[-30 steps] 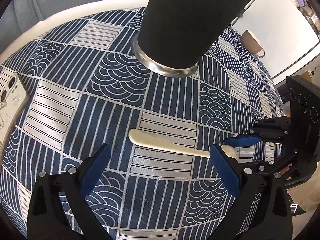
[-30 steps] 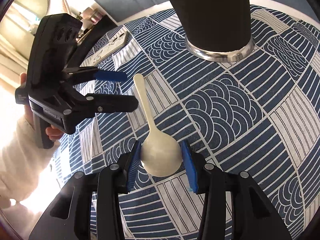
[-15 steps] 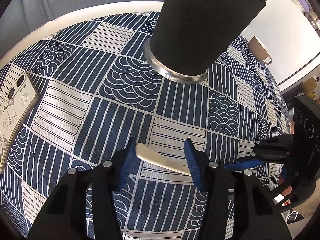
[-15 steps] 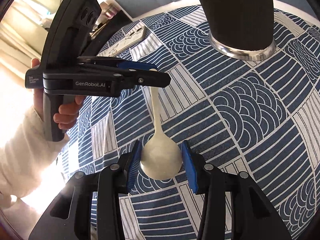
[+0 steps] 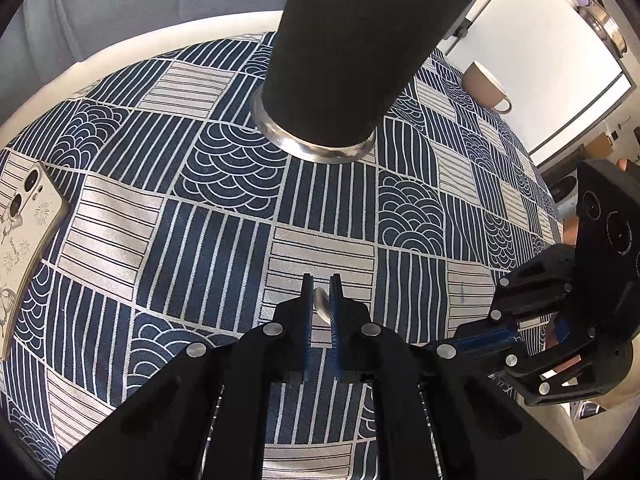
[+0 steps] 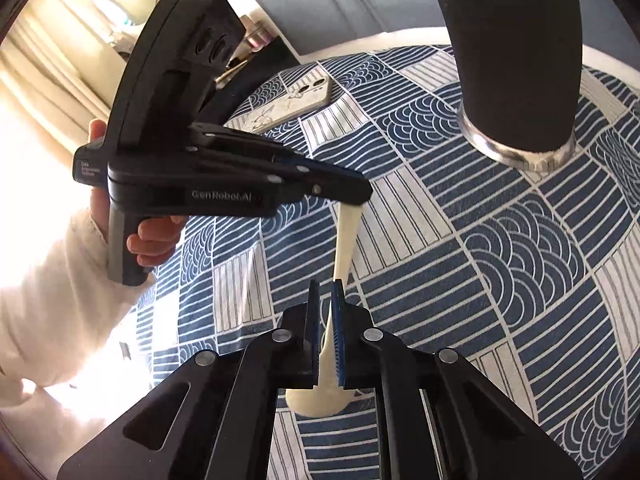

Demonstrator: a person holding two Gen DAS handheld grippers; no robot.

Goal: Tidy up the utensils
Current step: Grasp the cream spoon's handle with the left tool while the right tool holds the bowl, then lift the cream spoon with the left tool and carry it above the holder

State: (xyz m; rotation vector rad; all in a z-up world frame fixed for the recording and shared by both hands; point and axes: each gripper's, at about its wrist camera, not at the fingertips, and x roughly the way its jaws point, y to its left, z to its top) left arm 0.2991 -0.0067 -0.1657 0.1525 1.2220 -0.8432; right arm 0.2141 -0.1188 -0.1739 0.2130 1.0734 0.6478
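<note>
Both jaws have just been closing, and each hand-held gripper now has the cream spoon (image 6: 345, 240) between its pads; the left hand-held gripper (image 5: 321, 300), wide open a second ago with the handle lying loose on the cloth, is clamped on the handle's tip, which shows as a pale sliver between the blue pads; the right hand-held gripper (image 6: 325, 304), which earlier straddled the bowl loosely, has pinched in on the neck just above the bowl, so that the bowl hangs below its fingers, nearest the camera; the spoon is thus held at both ends, spanning from one gripper to the other just above the patterned cloth on the surface (image 5: 224, 216); this looks like a hand-over or a shared lift, and my guess is that one side must let go before the spoon can be stood in the tall dark holder (image 5: 360, 48); that holder stands well apart from the spoon, further back on the cloth, its steel base ring resting on the fabric and its mouth out of view above; a phone (image 5: 28, 236) lies flat toward the cloth's left edge and a beige mug (image 5: 484, 88) sits far off to the right, neither in the path; the left hand (image 6: 154, 236), in a pale sleeve, grips its tool's handle; the tall holder wall is the main obstacle.
</note>
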